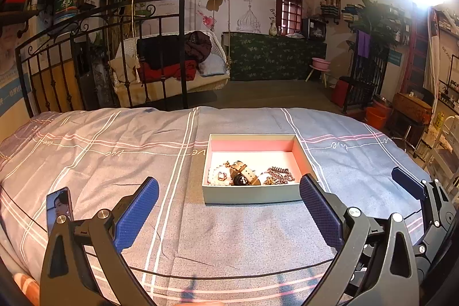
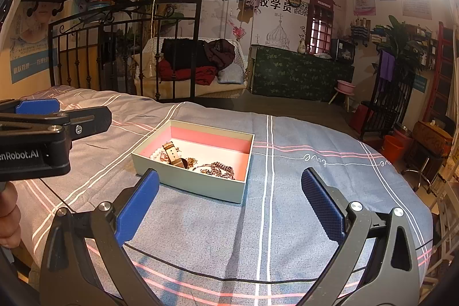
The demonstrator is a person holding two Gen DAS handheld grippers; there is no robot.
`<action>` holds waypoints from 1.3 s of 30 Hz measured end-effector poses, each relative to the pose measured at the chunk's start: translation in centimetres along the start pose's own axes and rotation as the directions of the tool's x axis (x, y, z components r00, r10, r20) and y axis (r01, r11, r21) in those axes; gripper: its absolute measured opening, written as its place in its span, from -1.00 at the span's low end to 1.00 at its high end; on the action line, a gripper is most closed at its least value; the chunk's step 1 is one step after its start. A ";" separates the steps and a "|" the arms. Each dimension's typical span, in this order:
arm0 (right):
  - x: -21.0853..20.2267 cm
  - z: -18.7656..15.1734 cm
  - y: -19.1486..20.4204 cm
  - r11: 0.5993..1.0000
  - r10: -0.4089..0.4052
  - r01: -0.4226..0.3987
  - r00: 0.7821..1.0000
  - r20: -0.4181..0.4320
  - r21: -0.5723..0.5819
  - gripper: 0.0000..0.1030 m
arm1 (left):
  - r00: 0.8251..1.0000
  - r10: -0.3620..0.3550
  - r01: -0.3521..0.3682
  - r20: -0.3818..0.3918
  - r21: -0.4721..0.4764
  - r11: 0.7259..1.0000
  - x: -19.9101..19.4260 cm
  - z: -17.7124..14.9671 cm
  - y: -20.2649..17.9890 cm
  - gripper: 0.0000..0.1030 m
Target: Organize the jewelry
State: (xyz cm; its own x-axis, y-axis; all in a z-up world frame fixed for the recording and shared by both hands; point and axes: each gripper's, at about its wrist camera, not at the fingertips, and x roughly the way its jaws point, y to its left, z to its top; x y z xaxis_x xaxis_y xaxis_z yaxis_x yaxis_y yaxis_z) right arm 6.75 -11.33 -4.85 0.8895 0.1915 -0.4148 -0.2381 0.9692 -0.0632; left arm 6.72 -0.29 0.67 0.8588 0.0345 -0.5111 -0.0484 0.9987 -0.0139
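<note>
A pale green box with a pink inside (image 1: pixel 252 194) (image 2: pixel 189 182) sits on the checked bedspread. In it lie a watch with a tan strap (image 1: pixel 243 172) (image 2: pixel 173 155), a white bead bracelet (image 1: pixel 212 177), and a tangle of copper chains (image 1: pixel 279 175) (image 2: pixel 219 169). My left gripper (image 1: pixel 229 191) is open and empty, just short of the box's near wall. My right gripper (image 2: pixel 229 182) is open and empty, to the right of the box and short of it. The right gripper's fingers (image 1: pixel 407 182) show at the right in the left wrist view.
A phone (image 1: pixel 58 207) lies on the bedspread at the left. A black cable (image 1: pixel 200 276) runs across the bed in front. A black iron bed frame (image 1: pixel 100 48) stands behind. The bed edge drops off at the right, near an orange bucket (image 2: pixel 393 146).
</note>
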 end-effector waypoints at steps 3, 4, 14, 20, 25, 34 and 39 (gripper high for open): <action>0.0 0.0 0.0 1.000 0.001 -0.001 1.000 -0.003 -0.003 0.90 | 1.000 -0.007 0.007 -0.023 -0.026 1.000 0.3 -0.1 0.3 0.88; 0.0 0.1 0.1 1.000 0.001 -0.001 1.000 -0.003 -0.003 0.90 | 1.000 -0.008 0.007 -0.026 -0.034 0.999 0.3 -0.1 0.4 0.88; 0.0 0.1 0.1 1.000 0.002 -0.002 1.000 -0.003 -0.006 0.90 | 0.999 -0.020 0.019 -0.030 -0.032 0.999 0.0 -0.3 0.1 0.88; -0.1 0.1 0.3 1.000 0.004 -0.004 1.000 -0.005 -0.007 0.90 | 0.998 -0.046 0.045 -0.035 -0.043 0.998 0.0 -0.4 0.1 0.88; -0.2 0.2 0.3 1.000 0.004 -0.004 1.000 -0.004 -0.007 0.90 | 0.999 -0.043 0.043 -0.008 -0.059 0.997 -0.5 -0.5 0.2 0.88; -0.1 0.3 0.4 1.000 0.006 -0.006 1.000 -0.008 -0.006 0.90 | 1.000 -0.007 0.007 -0.008 -0.047 0.999 -0.6 -0.4 -0.1 0.88; -0.1 0.2 0.5 1.000 0.009 -0.009 1.000 -0.012 -0.006 0.90 | 0.999 -0.006 0.004 -0.041 -0.062 0.998 -0.1 -0.4 0.2 0.88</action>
State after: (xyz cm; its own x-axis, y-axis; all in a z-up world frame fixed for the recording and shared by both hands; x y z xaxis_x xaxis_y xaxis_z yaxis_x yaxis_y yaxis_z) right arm 6.63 -10.88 -4.64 0.8825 0.1987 -0.4263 -0.2489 0.9664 -0.0649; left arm 6.39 -0.09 0.41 0.8373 0.0267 -0.5461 -0.0767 0.9947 -0.0690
